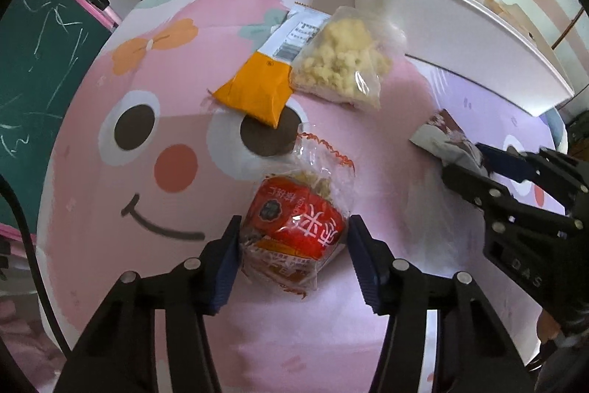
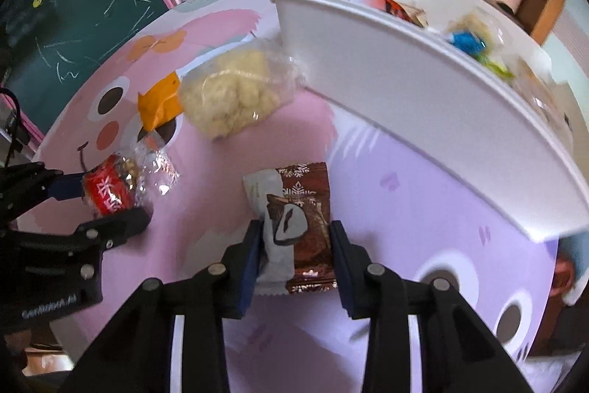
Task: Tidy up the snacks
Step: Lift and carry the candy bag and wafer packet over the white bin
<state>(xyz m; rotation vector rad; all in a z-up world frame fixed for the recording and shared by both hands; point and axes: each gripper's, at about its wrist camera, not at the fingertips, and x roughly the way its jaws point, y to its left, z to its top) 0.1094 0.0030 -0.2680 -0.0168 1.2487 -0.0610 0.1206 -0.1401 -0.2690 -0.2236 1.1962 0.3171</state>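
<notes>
A red snack packet [image 1: 294, 220] in clear wrap lies on the pink cartoon tablecloth [image 1: 147, 194]. My left gripper [image 1: 294, 238] points steeply down over it, and both blue pads press its sides. The right wrist view shows the same grip at the left gripper [image 2: 106, 201] on the red packet [image 2: 110, 194]. To the right, a brown and white snack packet [image 2: 305, 205] sits between the pads of my right gripper [image 2: 296, 245], which is shut on its two long edges. From the left wrist view the right gripper [image 1: 465, 161] holds that packet [image 1: 441, 131] by one end.
A white bin [image 2: 368, 80] with several snacks inside stands at the back right, its wall close beyond the brown packet. A clear bag of pale puffs [image 1: 338, 58] and an orange packet [image 1: 257, 87] lie on the cloth ahead. A green chalkboard [image 1: 36, 61] stands off the table's left edge.
</notes>
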